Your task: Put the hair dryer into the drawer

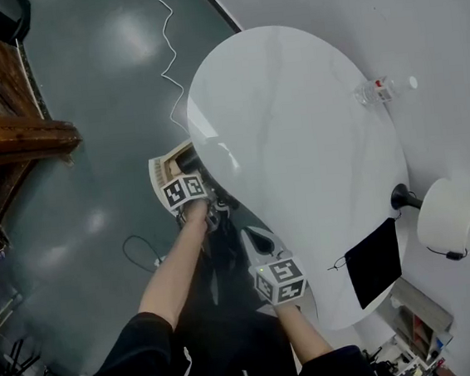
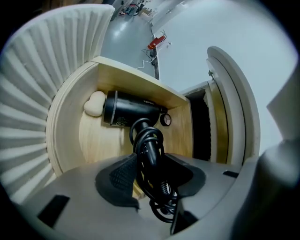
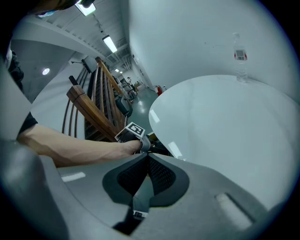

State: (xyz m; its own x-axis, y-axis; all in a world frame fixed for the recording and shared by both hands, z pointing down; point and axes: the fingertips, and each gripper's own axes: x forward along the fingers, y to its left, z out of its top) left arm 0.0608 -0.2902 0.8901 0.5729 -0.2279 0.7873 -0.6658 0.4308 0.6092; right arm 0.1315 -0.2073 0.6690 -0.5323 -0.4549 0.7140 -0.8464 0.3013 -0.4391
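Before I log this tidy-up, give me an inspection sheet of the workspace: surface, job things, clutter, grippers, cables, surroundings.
Surface: white oval table.
Job's things: black hair dryer lies in the open wooden drawer under the table's edge.
Clutter: bottle and black pad on the table; white lamp beside it; beige lump in the drawer.
Grippers: left gripper closed on the dryer's handle; right gripper shut, empty.
Cables: cord wound round the handle; white cable and black cable on the floor.
Surroundings: wooden furniture, white wall.
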